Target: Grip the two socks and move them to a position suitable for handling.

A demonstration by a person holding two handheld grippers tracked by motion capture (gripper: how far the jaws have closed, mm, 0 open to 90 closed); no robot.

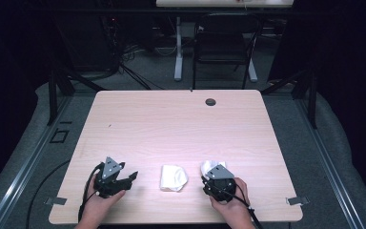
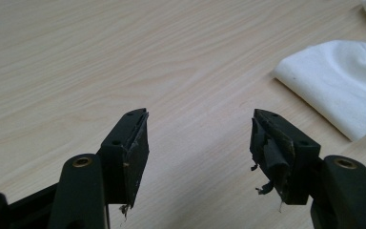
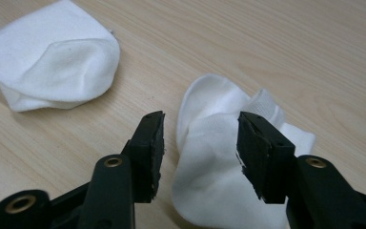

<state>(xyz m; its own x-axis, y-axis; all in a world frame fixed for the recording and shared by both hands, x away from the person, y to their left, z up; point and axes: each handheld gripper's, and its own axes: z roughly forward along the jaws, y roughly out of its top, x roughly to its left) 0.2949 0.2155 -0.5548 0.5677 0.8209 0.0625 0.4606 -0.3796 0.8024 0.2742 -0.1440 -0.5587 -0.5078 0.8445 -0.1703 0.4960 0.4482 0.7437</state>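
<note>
Two white socks on the desk, both grippers released over them.

The right gripper (image 3: 200,143) holds its jaws parted astride the near-right sock (image 3: 228,157), seemingly poised to pinch it; the left gripper (image 2: 200,143) gapes over bare desk (image 1: 171,124), left of the folded sock (image 1: 173,177), both hands low at the near edge.

Surface: pale wood-grain table (image 1: 171,124), dark grommet hole (image 1: 210,102) toward one o'clock.
Folded white sock (image 1: 173,178): flat near six o'clock.
Second white sock (image 3: 219,157): crumpled near five o'clock, just apart from the first.
</note>
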